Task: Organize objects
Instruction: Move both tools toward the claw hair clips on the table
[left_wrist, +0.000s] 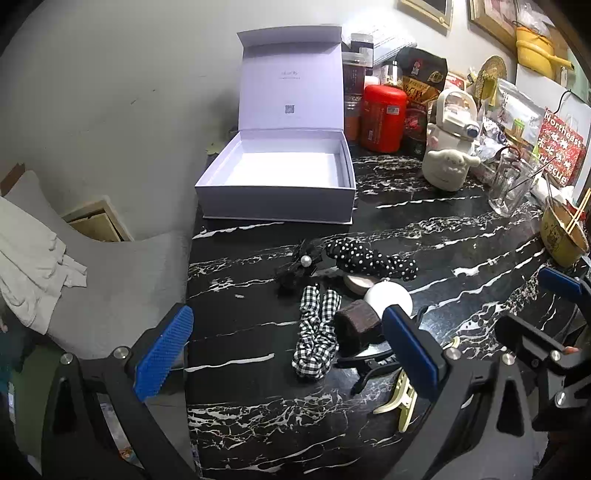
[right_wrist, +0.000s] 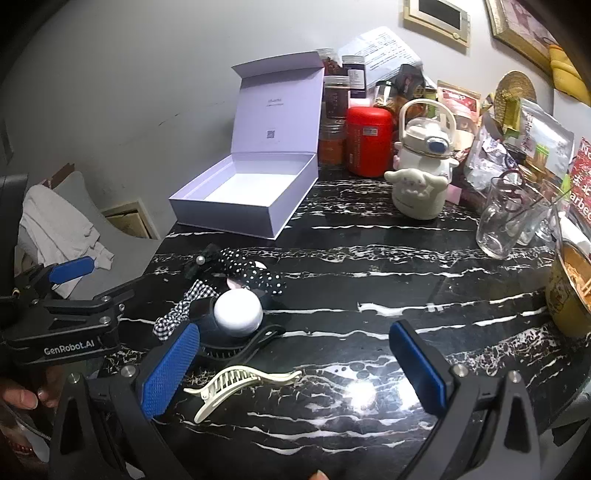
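An empty white box (left_wrist: 280, 173) (right_wrist: 240, 192) stands with its lid up at the back of the black marble table (left_wrist: 443, 236) (right_wrist: 369, 258). Hair accessories lie in a loose pile: a checked scrunchie (left_wrist: 317, 332) (right_wrist: 177, 314), a polka-dot scrunchie (left_wrist: 369, 258) (right_wrist: 255, 273), a black bow with a pearl (left_wrist: 299, 266), a brown block (left_wrist: 358, 317), a white round case (left_wrist: 388, 295) (right_wrist: 238, 310), a black claw clip (right_wrist: 240, 345) and a cream claw clip (left_wrist: 402, 398) (right_wrist: 236, 384). My left gripper (left_wrist: 288, 354) hangs open over the pile. My right gripper (right_wrist: 295, 369) hangs open above the cream clip. Neither holds anything.
Jars, a red canister (left_wrist: 382, 118) (right_wrist: 369, 142), a cream character bottle (left_wrist: 448, 147) (right_wrist: 421, 177), a glass (left_wrist: 511, 188) (right_wrist: 506, 218) and a bowl with chopsticks (left_wrist: 565, 236) (right_wrist: 570, 291) crowd the back and right. A grey chair with cloth (left_wrist: 44, 258) stands left of the table.
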